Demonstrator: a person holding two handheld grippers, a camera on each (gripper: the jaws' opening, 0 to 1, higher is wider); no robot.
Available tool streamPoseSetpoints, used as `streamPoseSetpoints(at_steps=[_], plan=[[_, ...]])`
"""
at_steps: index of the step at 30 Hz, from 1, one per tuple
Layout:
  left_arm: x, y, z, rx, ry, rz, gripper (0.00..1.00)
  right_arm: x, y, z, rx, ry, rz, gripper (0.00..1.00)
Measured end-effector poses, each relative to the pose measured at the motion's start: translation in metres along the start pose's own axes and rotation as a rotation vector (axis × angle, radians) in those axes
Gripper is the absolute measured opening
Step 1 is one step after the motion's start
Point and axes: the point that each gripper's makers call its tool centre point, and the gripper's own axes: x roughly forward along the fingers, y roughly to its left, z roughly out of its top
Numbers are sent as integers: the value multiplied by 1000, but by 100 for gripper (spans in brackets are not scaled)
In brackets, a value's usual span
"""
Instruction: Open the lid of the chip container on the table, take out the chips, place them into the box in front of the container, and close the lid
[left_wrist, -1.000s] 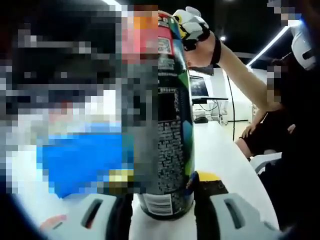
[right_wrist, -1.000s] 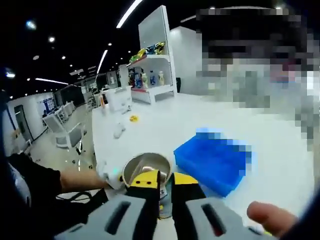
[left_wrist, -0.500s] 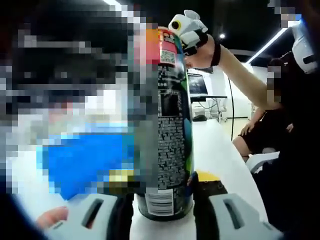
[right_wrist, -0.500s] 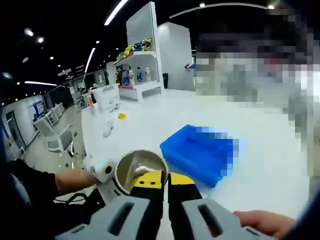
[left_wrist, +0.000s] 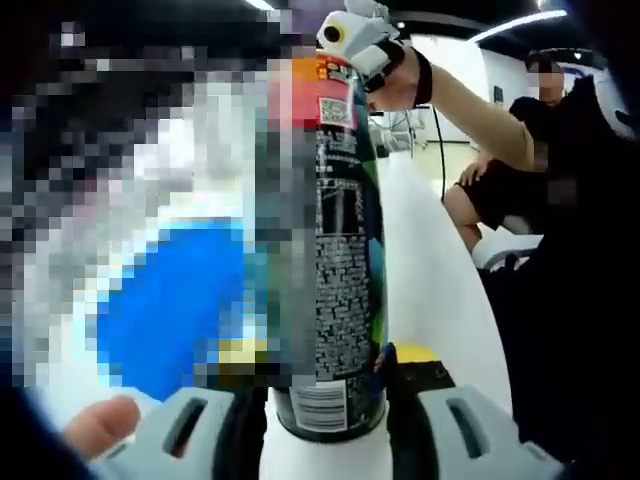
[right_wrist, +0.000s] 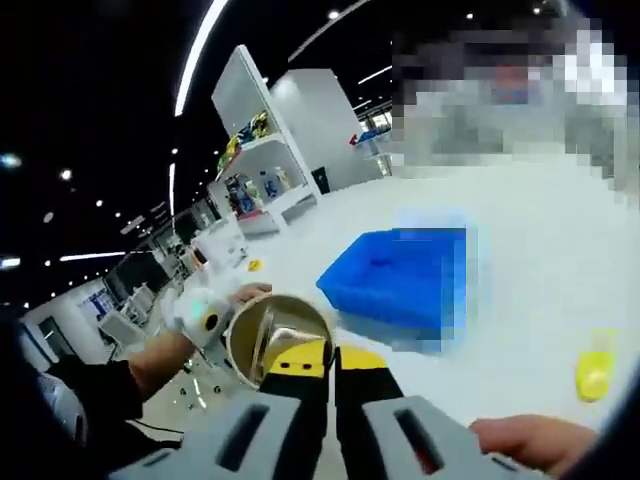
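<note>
One white table (right_wrist: 520, 250) in a dim ceiling-lit room, left gripper (left_wrist: 325, 400) clamping chip container (left_wrist: 345, 250), right gripper (right_wrist: 330, 365) jaws together at its rim, blue box (right_wrist: 400, 275) beyond.

Open-plan office or lab: white shelving (right_wrist: 262, 165), strip ceiling lights (right_wrist: 203, 45), long white table (right_wrist: 520, 250).

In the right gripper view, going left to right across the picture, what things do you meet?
The left gripper's white head in a hand → round open mouth of the chip container, with the right gripper shut at its rim → blue plastic box → small yellow object on the white table.
</note>
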Motion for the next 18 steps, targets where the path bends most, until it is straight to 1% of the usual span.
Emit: streamPoseSetpoints(at_steps=[1, 2, 3, 4, 5, 7, 9, 11, 12, 13, 14, 18], plan=[[-1, 0, -2, 9, 21, -2, 47, 1, -3, -5, 0, 6, -8, 0], [-2, 0, -2, 18, 33, -2, 47, 0, -8, -12, -10, 23, -38, 0], [-4, -1, -5, 25, 61, -5, 47, 2, -12, -20, -20, 28, -51, 0], [-5, -1, -6, 26, 81, -10, 47, 4, -12, -24, -17, 26, -49, 0], [-7, -2, -9, 29, 105, -15, 46, 5, -15, -31, 10, 31, -42, 0], [-9, -3, -13, 40, 130, -19, 46, 15, -23, -28, 42, 36, -29, 0], [-12, -4, -17, 49, 169, -28, 46, 20, -28, -35, 55, 44, -28, 0], [-15, -5, -22, 76, 218, -28, 46, 25, -31, -48, 61, 64, -40, 0], [-15, -5, -23, 79, 226, -27, 46, 28, -33, -54, 60, 71, -47, 0], [-15, -5, -26, 93, 246, -26, 46, 30, -35, -63, 61, 87, -60, 0], [-15, -6, -26, 98, 252, -27, 46, 31, -36, -65, 62, 88, -63, 0], [-15, -7, -31, 123, 291, -29, 46, 38, -44, -87, 97, 104, -76, 0]])
